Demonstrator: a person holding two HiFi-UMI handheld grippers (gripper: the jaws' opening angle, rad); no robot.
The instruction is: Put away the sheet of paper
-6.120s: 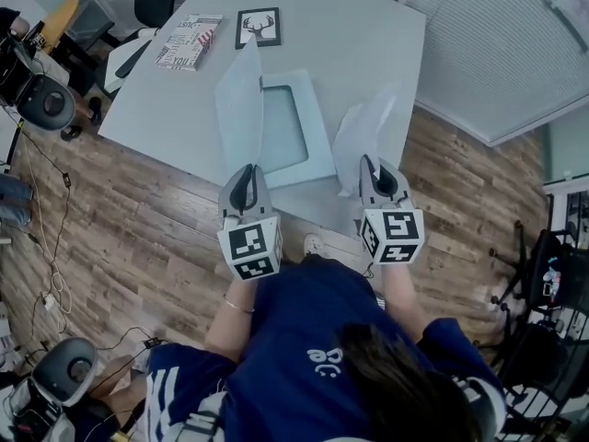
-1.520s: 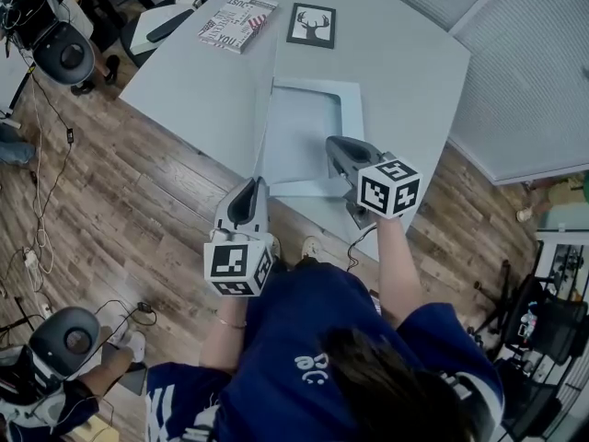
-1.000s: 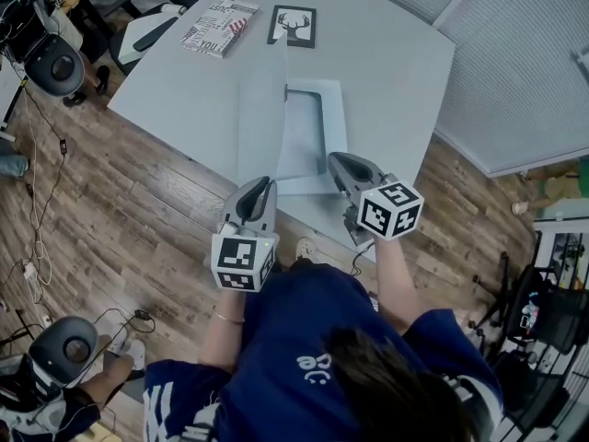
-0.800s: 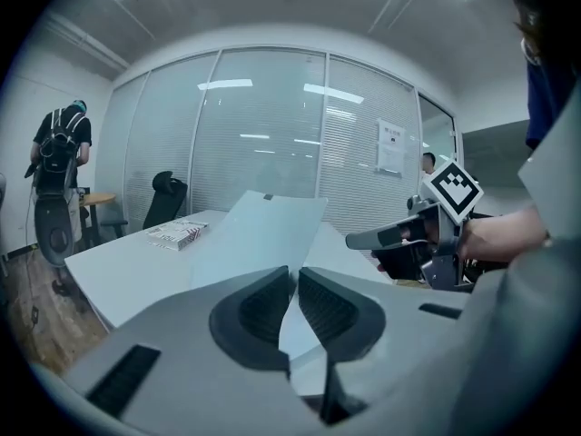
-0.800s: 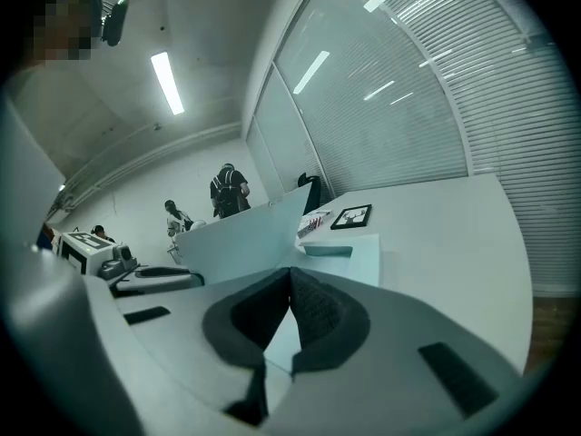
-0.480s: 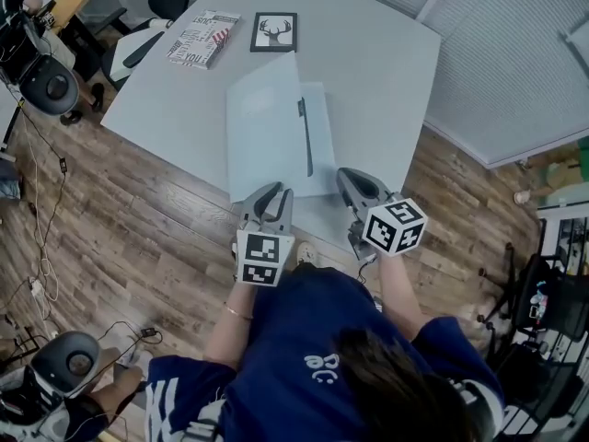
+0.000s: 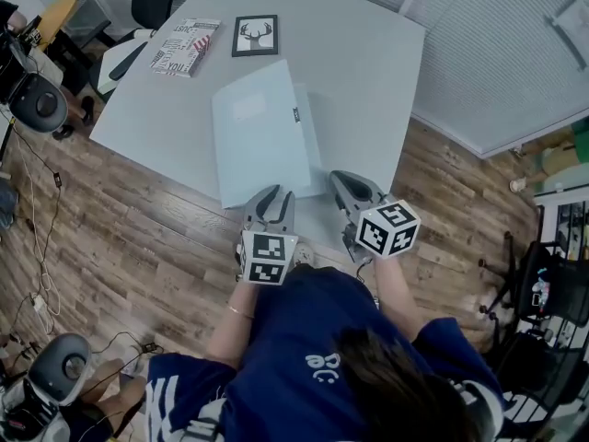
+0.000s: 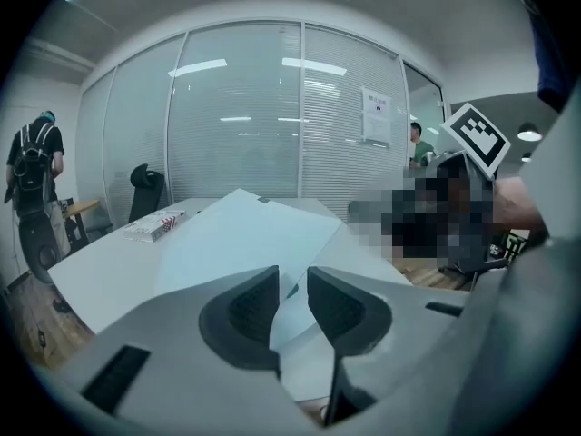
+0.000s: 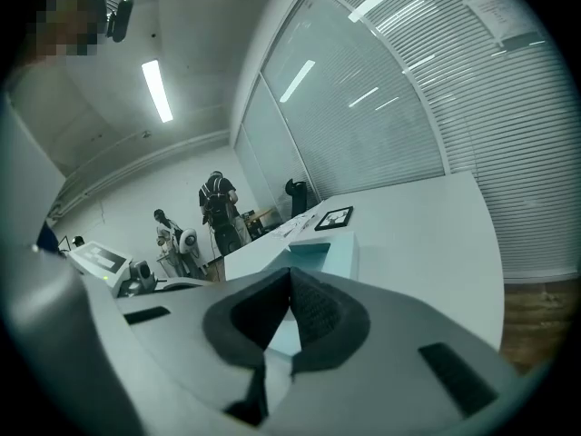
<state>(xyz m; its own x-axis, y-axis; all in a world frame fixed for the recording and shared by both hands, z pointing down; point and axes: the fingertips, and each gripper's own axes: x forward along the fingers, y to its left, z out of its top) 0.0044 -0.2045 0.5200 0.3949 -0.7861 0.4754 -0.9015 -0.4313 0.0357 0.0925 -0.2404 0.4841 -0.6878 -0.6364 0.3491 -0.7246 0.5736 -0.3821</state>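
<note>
One pale blue folder lay on the white tabletop, its cover almost down and a dark clip at its right edge. The sheet of paper could not be told apart from the folder's pale layers. The left hand-held gripper sat at the folder's near edge, released, its jaws a little apart with the cover's edge showing in the gap. The right hand-held gripper hung just beside the folder's near right corner, clenched with its tips together. A framed deer picture and a booklet lay at the far side. Wood flooring surrounded the tabletop, and slatted blinds lined the wall.
</note>
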